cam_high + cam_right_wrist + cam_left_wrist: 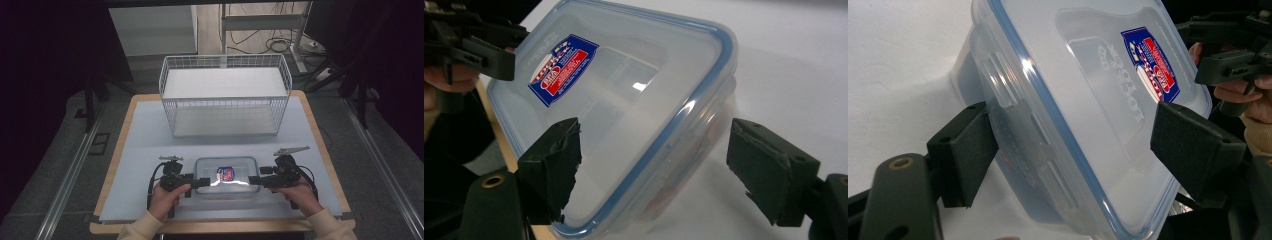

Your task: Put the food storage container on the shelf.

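A dim room with dark surroundings frames a wooden table (320,150) covered by a pale blue mat (145,145); at the far side of the mat stands one white wire basket (225,95), and cables trail on the floor beyond; near the front edge, between the person's two hands, lies one clear plastic food container (226,176) with a blue-rimmed snap-on lid and a red and blue label on top; it sits flat on the mat, well apart from the basket; the left gripper (200,182) meets the container's left end, and in the left gripper view its two black jaws straddle the lid edge at a side latch, one pad beside the wall and one over the lid, though whether they press on it cannot be told; the right gripper (254,180) stands at the container's right end, and in the right gripper view its jaws gape wide around a corner with clear gaps on both sides, holding nothing; the container appears empty, so probably light, stiff but slightly flexible, with smooth glossy plastic that could slip; the raised lid rim and the latch flaps at each end look like the surest places to take hold; in all: one container, one basket, two grippers.
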`<state>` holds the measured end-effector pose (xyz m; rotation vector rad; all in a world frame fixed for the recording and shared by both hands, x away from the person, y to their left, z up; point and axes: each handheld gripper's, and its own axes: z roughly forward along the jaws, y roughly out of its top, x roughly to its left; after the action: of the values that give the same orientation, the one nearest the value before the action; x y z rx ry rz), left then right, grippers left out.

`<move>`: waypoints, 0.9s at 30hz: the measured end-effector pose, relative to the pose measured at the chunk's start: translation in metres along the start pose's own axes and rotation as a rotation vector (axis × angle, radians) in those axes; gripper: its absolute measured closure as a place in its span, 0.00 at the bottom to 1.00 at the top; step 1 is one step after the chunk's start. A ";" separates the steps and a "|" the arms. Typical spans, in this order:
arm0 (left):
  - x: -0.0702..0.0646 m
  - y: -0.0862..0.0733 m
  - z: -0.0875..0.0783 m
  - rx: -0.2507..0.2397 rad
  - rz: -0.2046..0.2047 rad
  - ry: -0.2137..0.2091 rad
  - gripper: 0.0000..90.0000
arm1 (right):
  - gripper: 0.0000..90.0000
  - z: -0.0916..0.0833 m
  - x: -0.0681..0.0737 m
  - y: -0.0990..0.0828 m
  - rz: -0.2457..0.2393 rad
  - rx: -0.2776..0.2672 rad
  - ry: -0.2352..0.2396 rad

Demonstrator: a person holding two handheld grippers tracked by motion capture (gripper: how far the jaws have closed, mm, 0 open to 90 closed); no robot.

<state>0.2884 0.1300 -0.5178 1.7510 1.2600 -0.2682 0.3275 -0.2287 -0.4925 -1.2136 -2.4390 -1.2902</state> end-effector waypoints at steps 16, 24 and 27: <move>-0.001 -0.002 0.000 -0.017 0.003 0.006 0.22 | 0.34 0.006 -0.010 -0.002 0.148 0.042 0.124; -0.003 -0.005 -0.005 -0.033 0.012 0.006 0.27 | 0.39 0.001 -0.008 -0.003 0.156 0.019 0.116; -0.005 -0.006 -0.008 -0.040 0.021 0.008 0.31 | 0.43 -0.002 -0.006 -0.006 0.159 0.004 0.116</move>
<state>0.2785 0.1334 -0.5140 1.7315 1.2438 -0.2225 0.3271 -0.2354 -0.4974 -1.2647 -2.2152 -1.2735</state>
